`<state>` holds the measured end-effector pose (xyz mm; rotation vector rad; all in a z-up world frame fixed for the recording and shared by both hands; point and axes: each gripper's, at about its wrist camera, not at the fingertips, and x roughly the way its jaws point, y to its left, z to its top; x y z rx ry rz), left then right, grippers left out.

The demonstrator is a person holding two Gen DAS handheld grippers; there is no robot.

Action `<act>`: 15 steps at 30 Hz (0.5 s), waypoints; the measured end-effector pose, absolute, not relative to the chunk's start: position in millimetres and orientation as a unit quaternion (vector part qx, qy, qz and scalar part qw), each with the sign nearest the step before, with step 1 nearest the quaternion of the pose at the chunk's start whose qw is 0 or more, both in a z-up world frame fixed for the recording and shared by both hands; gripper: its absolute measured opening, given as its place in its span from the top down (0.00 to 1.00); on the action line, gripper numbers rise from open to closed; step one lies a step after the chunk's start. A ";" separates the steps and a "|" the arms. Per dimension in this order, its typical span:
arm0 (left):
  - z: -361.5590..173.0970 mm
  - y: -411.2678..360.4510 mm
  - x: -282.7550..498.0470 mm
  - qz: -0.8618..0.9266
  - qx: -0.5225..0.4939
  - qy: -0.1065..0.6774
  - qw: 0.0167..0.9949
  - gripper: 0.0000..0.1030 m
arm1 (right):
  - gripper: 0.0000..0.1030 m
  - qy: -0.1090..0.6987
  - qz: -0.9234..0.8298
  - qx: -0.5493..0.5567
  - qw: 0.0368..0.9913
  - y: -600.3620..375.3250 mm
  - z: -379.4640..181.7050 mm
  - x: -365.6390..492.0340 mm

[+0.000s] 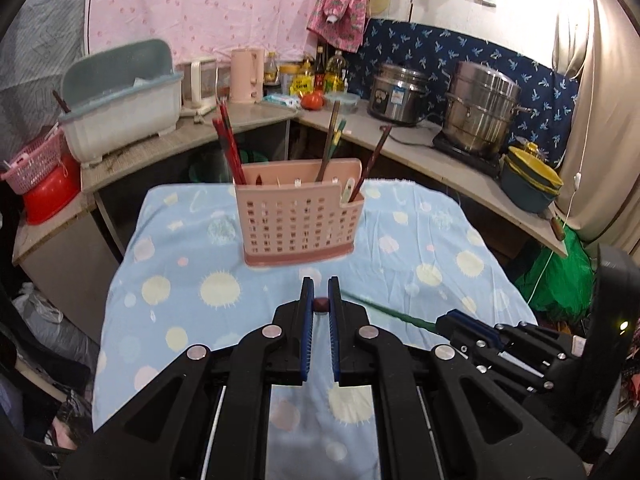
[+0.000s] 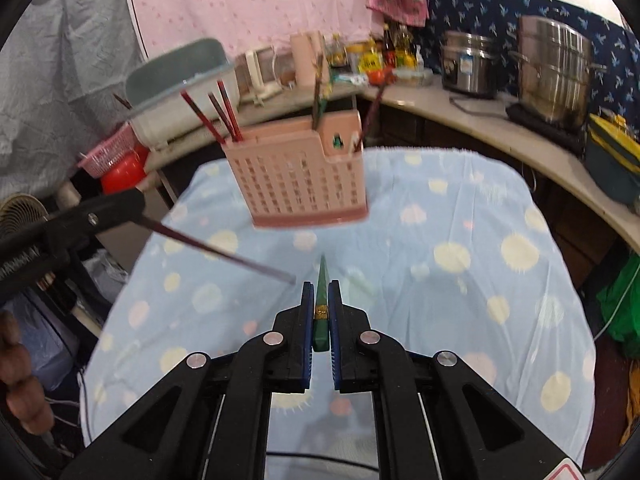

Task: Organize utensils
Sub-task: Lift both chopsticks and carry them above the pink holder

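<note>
Here each hand-held gripper carries one chopstick above a table draped in a pale blue cloth printed with cream and pink dots point(image 1: 168, 248). The left gripper point(image 1: 321, 294) is clamped on a dark maroon chopstick point(image 1: 321, 305); in its own view only the blunt end shows between the blue pads, while the right wrist view shows the shaft point(image 2: 224, 254) running from the jaws at 9 o'clock toward the centre. The right gripper point(image 2: 321, 296) is closed on a green chopstick with a gold band point(image 2: 321, 300), its tip pointing to 12 o'clock; from the left wrist view the same green stick point(image 1: 384, 309) slants in from 4 o'clock.

The target, a pink perforated plastic utensil holder point(image 1: 298, 216), stands on the cloth at 12 o'clock from both grippers, well apart from them. It already holds red chopsticks point(image 1: 229, 144) at its 9 o'clock end, a brown and green bunch point(image 1: 331, 144) near the middle, and a dark stick point(image 1: 374, 156) in the small 3 o'clock compartment.

The step in hand looks like the carry after pickup, with both sticks clear of the cloth. Next, each stick probably needs tipping toward upright, tip down, and lining up over an open compartment before release. The sticks already leaning inside could deflect an incoming tip, so a steep approach seems wise.
</note>
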<state>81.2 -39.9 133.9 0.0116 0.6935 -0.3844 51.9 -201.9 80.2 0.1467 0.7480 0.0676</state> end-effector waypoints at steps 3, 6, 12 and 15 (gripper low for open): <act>152.3 -41.7 86.1 -0.188 0.009 0.320 0.929 0.93 | 0.93 0.345 0.044 0.080 0.934 -203.3 105.5 58.9; 169.4 -43.2 93.1 -0.185 0.015 0.303 0.935 0.93 | 0.93 0.323 0.050 0.079 0.942 -203.5 129.8 65.5; 207.5 -47.9 109.2 -0.192 0.019 0.271 0.943 0.93 | 0.93 0.283 0.061 0.074 0.954 -203.5 174.6 80.3; 223.4 -49.3 118.0 -0.193 0.017 0.259 0.946 0.93 | 0.93 0.264 0.065 0.071 0.960 -204.0 194.2 88.9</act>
